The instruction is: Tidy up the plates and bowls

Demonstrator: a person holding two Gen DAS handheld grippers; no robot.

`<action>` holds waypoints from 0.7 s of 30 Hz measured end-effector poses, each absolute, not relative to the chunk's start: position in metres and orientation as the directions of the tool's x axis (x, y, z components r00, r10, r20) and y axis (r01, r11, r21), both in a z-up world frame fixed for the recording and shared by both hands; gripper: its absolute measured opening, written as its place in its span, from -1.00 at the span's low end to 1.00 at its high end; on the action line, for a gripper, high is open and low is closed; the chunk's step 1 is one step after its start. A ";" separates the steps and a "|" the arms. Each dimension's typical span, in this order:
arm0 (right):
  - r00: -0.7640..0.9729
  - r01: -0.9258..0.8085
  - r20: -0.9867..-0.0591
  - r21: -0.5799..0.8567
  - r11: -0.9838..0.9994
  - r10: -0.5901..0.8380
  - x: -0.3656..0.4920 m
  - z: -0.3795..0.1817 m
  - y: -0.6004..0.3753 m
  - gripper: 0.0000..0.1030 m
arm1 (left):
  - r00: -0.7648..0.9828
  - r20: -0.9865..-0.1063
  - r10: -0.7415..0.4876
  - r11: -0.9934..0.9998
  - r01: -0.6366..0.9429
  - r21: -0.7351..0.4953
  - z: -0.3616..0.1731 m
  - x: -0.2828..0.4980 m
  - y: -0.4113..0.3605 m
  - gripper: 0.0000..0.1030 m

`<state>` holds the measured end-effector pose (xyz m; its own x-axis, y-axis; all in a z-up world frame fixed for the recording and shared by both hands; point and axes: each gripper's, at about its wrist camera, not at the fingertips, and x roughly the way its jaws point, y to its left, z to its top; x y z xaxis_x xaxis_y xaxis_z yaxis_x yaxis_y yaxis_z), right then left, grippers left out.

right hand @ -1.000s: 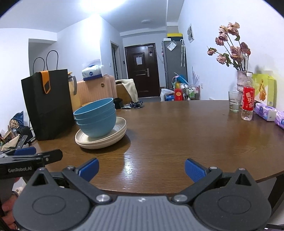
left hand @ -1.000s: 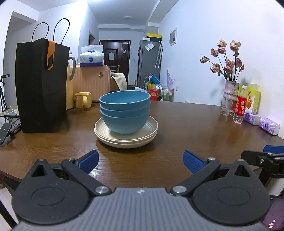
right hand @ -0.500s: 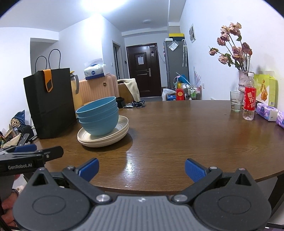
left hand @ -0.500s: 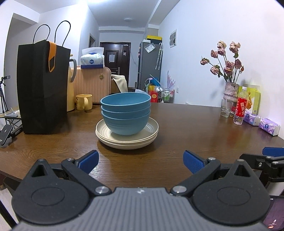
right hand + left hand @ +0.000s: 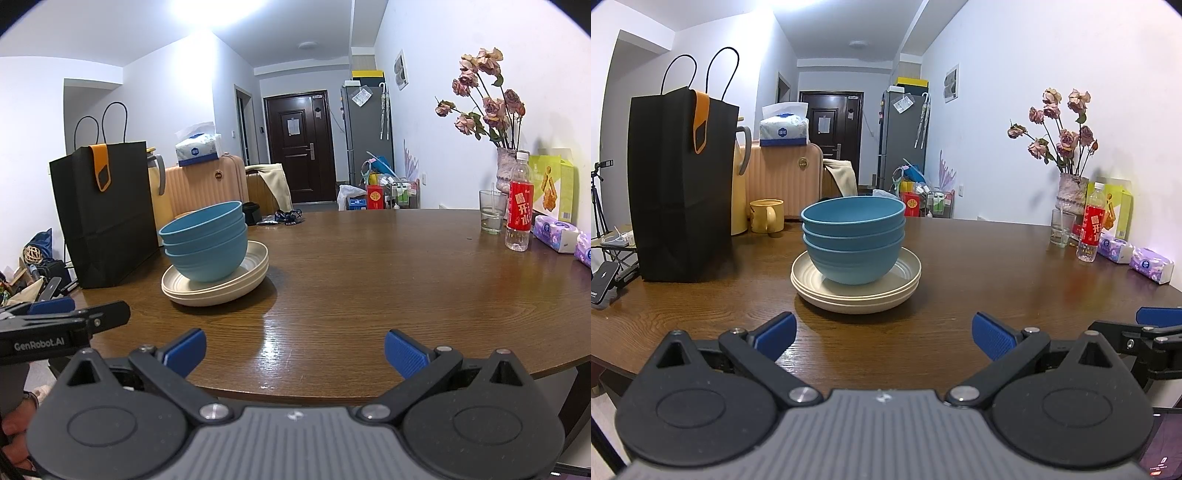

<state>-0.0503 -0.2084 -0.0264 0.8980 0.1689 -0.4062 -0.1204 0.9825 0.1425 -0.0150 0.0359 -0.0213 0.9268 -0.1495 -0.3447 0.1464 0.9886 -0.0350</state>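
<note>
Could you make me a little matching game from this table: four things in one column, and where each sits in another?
Things:
1. three nested blue bowls
2. black paper bag
3. red-labelled water bottle
4. yellow mug

Places:
A. beside the glass, right side
B. behind the stack, left
C. on the cream plates
D. table's left edge

Pairs: 1-C, 2-D, 3-A, 4-B

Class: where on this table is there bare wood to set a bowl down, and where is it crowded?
Bare wood lies between the plate stack and the water bottle, and in front of the stack toward the near table edge. Crowded: left by the black bag, and far right with glass, vase and tissue packs.
</note>
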 end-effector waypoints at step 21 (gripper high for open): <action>0.896 -0.121 -0.410 0.143 0.982 0.170 -0.051 -0.026 -0.207 1.00 | 0.928 -0.342 -0.150 0.988 0.148 -0.033 -0.019 -0.016 0.036 1.00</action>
<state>-0.0505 -0.2066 -0.0264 0.8958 0.1704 -0.4104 -0.1213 0.9823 0.1431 -0.0157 0.0365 -0.0186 0.9277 -0.1504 -0.3418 0.1482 0.9884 -0.0327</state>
